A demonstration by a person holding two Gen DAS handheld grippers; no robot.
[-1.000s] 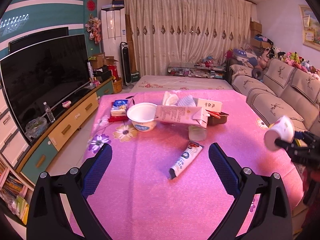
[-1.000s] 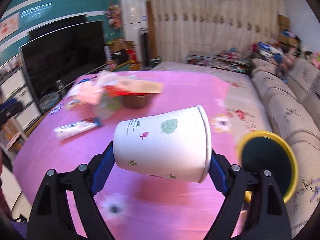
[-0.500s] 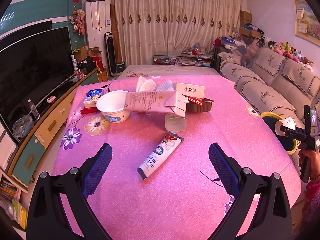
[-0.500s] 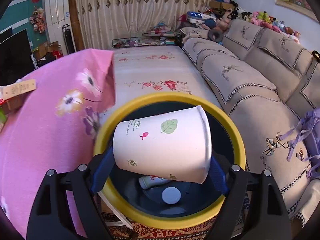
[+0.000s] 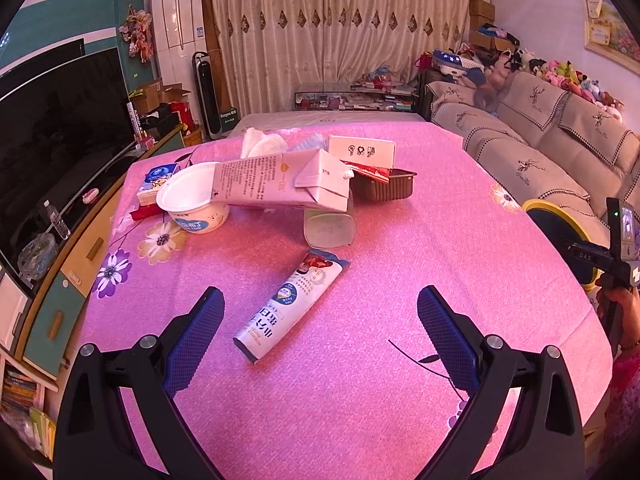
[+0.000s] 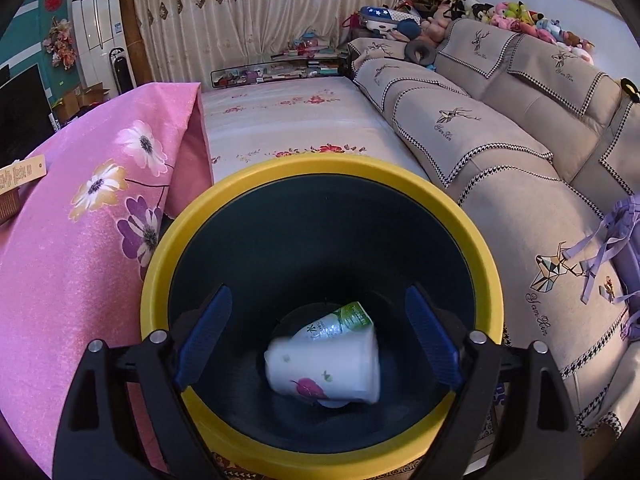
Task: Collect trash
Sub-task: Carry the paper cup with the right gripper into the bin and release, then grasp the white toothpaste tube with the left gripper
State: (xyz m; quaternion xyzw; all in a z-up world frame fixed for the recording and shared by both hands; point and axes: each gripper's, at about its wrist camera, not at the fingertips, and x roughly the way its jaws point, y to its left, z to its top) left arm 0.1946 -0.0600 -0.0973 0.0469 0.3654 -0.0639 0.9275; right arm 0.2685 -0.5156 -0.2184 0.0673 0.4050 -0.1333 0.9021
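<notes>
Lying on the pink table, the tube (image 5: 290,306) runs from 7 to 1 o'clock between our gaping, empty left gripper (image 5: 318,334); our right gripper (image 6: 318,338), jaws just widened, hangs empty over the cup (image 6: 324,362) in the bin (image 6: 320,168)

The near part of the counter (image 5: 360,380) lies bare ahead of the left tool (image 5: 318,336), except for a tube (image 5: 290,306) lying between its fingers. Farther back a carton (image 5: 276,184), bowl (image 5: 192,200) and tray (image 5: 382,188) crowd the middle. The bin (image 6: 320,176) mouth gapes wide below the right tool (image 6: 318,332).
</notes>
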